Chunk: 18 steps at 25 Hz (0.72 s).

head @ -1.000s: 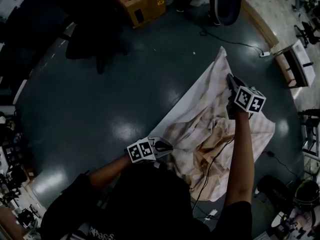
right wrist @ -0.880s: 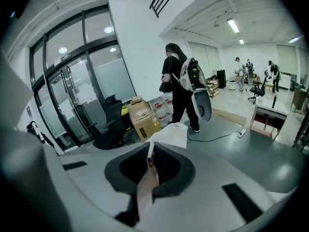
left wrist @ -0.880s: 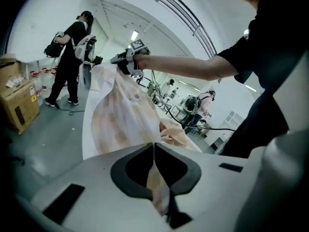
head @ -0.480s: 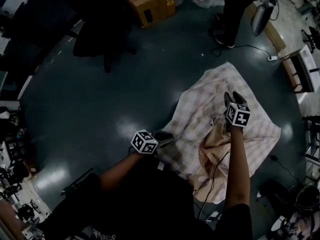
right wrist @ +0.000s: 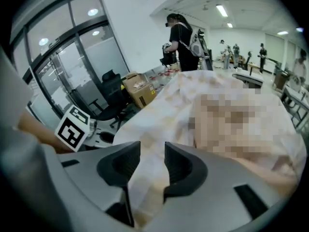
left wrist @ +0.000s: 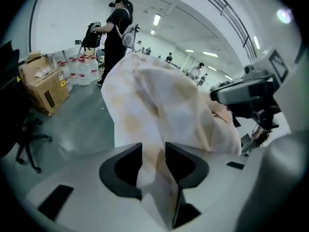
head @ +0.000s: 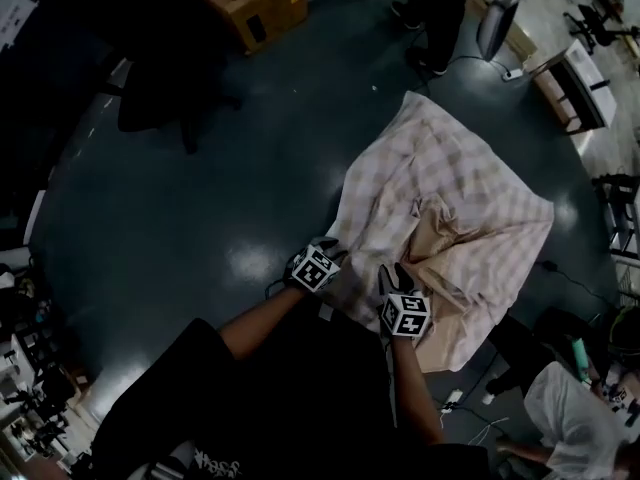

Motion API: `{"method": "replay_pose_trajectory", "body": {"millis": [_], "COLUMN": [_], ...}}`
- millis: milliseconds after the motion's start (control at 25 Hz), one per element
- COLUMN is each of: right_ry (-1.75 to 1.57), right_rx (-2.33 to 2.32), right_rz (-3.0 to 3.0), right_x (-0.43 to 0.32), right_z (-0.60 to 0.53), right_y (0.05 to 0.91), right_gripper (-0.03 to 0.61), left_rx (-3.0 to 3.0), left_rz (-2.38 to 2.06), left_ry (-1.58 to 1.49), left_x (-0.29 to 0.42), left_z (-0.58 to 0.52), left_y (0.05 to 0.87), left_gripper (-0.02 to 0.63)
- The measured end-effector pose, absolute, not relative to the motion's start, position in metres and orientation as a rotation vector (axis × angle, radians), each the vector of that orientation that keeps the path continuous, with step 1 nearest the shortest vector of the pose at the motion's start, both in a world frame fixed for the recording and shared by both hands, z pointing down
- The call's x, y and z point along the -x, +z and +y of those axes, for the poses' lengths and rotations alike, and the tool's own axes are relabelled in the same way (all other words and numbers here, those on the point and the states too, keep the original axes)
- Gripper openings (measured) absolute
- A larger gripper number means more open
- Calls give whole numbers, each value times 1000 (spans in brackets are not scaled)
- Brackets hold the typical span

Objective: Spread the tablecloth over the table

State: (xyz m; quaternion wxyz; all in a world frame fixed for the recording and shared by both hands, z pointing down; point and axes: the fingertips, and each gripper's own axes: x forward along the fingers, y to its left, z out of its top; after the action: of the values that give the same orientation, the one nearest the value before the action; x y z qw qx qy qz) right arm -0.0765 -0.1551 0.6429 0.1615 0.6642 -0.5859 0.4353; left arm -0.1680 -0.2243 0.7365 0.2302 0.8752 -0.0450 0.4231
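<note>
The pale checked tablecloth (head: 450,198) lies draped over the table, with folds bunched near its middle. My left gripper (head: 330,249) is at the cloth's near left edge. Its jaws have just been opening, and a fold of tablecloth (left wrist: 159,95) runs loosely through the left gripper (left wrist: 153,161). My right gripper (head: 393,277) is close beside it, at the near edge. Its jaws have just closed a little but stand apart, and the tablecloth (right wrist: 164,120) lies between the jaws of the right gripper (right wrist: 152,163).
A cardboard box (head: 245,3) and a dark office chair (head: 150,78) stand on the floor at the far left. A person (head: 440,8) stands beyond the table. Another person (head: 570,428) crouches at the near right. A cable (head: 560,270) runs along the right.
The right gripper has come from the cloth's far middle to its near edge, beside the left one. The raised far corner has dropped and the cloth lies wider. Both jaws have opened.
</note>
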Motion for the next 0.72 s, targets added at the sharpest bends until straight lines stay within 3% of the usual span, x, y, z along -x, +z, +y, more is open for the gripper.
{"method": "replay_pose_trajectory", "body": {"millis": [80,280,720], "right_ry": [1297,1317,1286], "right_rx": [-1922,-1944,-2021], "right_rz": [-1625,-1499,-1404], "right_x": [94,113,142], "right_z": [-136,-102,-50], "right_y": [650,669,686], "right_gripper": [170,170,170], "left_rx": [-2466,-2587,-2466], "left_rz": [-151,-129,-393], "left_ry": [1256,1413,1434], "left_x": [171,175,261], "left_z": [-225,-231,-317], "left_y": [745,750,749], "left_gripper": [147,32,18]}}
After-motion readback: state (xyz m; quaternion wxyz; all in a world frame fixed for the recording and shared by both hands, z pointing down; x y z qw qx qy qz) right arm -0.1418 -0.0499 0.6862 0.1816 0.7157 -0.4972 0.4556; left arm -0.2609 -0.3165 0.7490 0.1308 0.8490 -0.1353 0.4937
